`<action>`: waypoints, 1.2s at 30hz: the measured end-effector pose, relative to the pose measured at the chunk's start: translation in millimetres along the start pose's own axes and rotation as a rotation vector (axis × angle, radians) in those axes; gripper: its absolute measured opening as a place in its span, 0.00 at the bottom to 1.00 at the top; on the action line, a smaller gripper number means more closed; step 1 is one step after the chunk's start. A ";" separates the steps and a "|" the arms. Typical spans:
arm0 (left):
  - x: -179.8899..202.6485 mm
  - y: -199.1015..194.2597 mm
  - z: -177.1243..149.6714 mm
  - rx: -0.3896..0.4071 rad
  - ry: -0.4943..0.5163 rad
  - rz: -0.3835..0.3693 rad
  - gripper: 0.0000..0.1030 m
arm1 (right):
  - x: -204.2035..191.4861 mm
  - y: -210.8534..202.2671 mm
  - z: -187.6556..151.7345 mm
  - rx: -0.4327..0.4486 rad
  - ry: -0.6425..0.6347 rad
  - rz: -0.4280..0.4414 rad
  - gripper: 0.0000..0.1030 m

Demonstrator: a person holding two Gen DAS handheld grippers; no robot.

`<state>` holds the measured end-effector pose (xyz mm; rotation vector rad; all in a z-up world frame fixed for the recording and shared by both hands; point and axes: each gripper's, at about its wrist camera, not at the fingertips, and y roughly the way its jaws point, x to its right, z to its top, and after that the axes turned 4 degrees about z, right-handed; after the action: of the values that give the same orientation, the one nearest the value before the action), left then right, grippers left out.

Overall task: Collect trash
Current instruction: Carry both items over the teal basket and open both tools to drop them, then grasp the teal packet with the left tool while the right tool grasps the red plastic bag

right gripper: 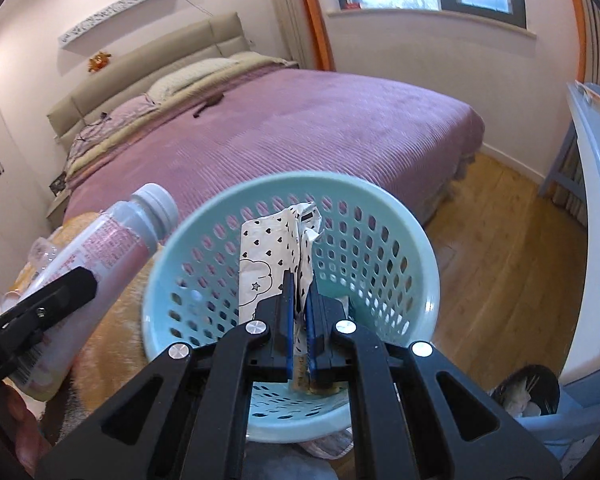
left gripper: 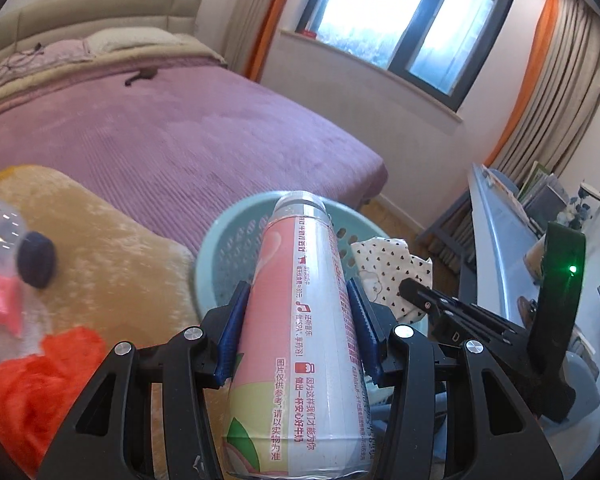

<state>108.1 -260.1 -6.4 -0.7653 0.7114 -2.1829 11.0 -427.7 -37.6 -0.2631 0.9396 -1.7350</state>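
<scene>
Milk bottle (left gripper: 300,320) sits clamped in our left hand-held gripper (left gripper: 298,332), while the right hand-held gripper (right gripper: 299,312) pinches a heart-print wrapper (right gripper: 276,248); either may miss the turquoise basket (right gripper: 380,196) if we release too early.

Bedroom. Bed (right gripper: 300,128) with purple ribbed cover, beige padded headboard (right gripper: 140,76), pillows at the head. Dark-framed window (left gripper: 404,28) on the pale wall, bright daylight coming through, beige curtains (left gripper: 556,80) with orange edging either side. Wood plank floor (right gripper: 500,248). Light blue desk (left gripper: 500,232) at right, books stacked at its far end. White wardrobe (right gripper: 0,168) far left.
</scene>
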 end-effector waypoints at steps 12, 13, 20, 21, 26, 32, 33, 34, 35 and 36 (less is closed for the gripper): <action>-5.6 -23.4 -14.1 0.046 -0.001 -0.016 0.69 | 17.0 12.5 -11.6 -0.053 0.067 0.014 0.23; -4.4 -26.7 -13.7 0.051 0.001 -0.015 0.69 | 15.1 9.2 -12.1 -0.044 0.062 0.015 0.29; -9.5 -63.9 -19.3 0.113 -0.027 -0.029 0.69 | -10.4 -15.1 -8.1 0.000 0.008 0.055 0.33; -11.0 -71.0 -20.8 0.123 -0.031 -0.032 0.69 | -14.4 -19.4 -8.2 0.007 -0.002 0.062 0.33; -24.8 -109.3 -29.7 0.175 -0.051 -0.022 0.69 | -43.3 -46.0 -6.7 0.056 -0.051 0.105 0.44; -61.1 -172.3 -56.2 0.264 -0.127 0.029 0.73 | -89.4 -70.0 -11.0 0.098 -0.135 0.187 0.47; -66.0 -179.6 -60.1 0.272 -0.132 0.044 0.73 | -96.4 -72.4 -12.2 0.101 -0.148 0.199 0.49; -72.5 -188.8 -65.6 0.280 -0.140 0.066 0.73 | -105.3 -74.7 -14.4 0.104 -0.164 0.218 0.50; -78.0 -196.1 -70.4 0.287 -0.149 0.084 0.73 | -112.0 -75.8 -16.5 0.105 -0.176 0.231 0.51; -84.7 -204.6 -75.8 0.294 -0.160 0.101 0.75 | -121.4 -76.7 -18.9 0.104 -0.194 0.247 0.51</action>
<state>15.7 -53.8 54.4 -0.7227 0.3306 -2.0476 -8.0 -304.5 36.1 -0.2324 0.7066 -1.4960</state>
